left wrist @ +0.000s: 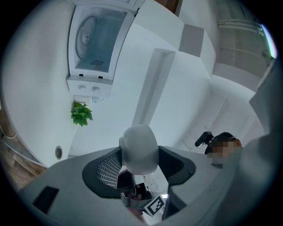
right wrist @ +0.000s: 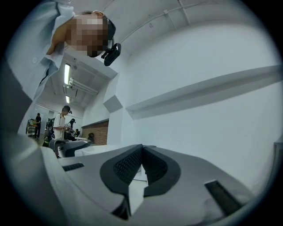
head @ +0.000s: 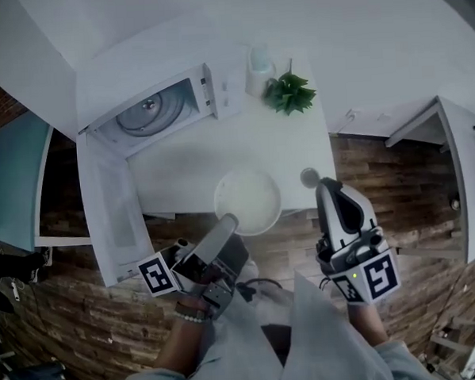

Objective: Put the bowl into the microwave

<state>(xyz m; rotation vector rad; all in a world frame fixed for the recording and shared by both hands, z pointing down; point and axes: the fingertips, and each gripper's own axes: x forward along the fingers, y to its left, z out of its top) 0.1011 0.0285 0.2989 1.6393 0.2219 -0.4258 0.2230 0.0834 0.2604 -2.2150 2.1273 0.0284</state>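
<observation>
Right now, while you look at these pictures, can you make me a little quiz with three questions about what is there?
1. True or false: the microwave has its door shut.
2. Which gripper's fingers pinch the rim of the white bowl? A) left B) right C) neither
3. Fill in: beside the microwave stands a small green ____.

Key:
1. False. The door hangs open.
2. A. The left gripper holds the bowl. The right gripper has its fingers together on nothing.
3. plant
</observation>
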